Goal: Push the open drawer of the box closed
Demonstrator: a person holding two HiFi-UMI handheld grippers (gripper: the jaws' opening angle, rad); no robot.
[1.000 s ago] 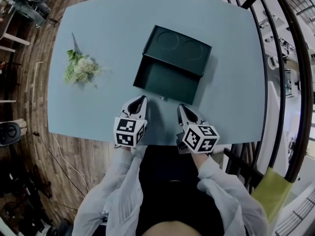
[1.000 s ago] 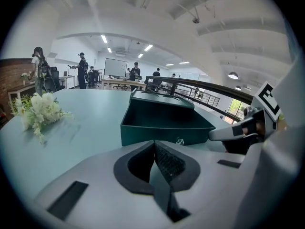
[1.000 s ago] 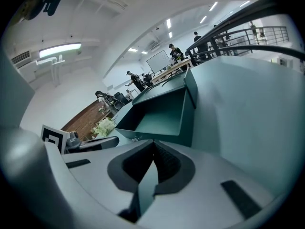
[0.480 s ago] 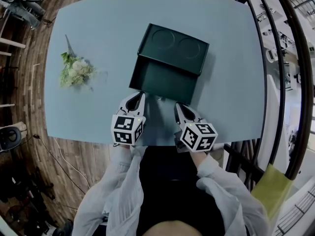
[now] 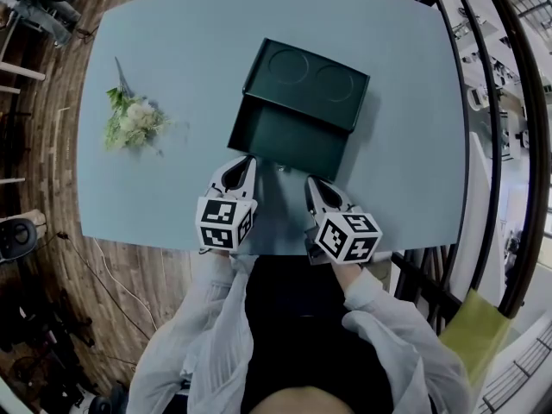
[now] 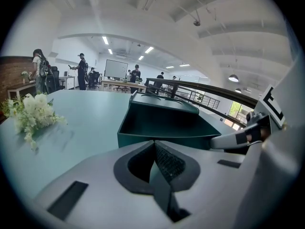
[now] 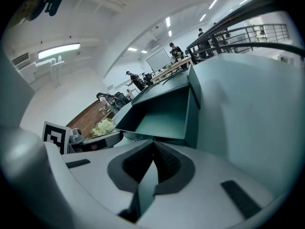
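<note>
Fingers: left fingers (image 5: 235,174) and right fingers (image 5: 323,197) closed, empty.
Change: both have edged forward to the drawer (image 5: 289,141) front.
Meaning: drawer still open; the push looks imminent.

Left gripper (image 5: 249,159), right gripper (image 5: 310,182): jaws together.

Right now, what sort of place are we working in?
Probably an open-plan office or lab: a whiteboard and desks with people in the background, strip ceiling lights, a black railing beside the table.
</note>
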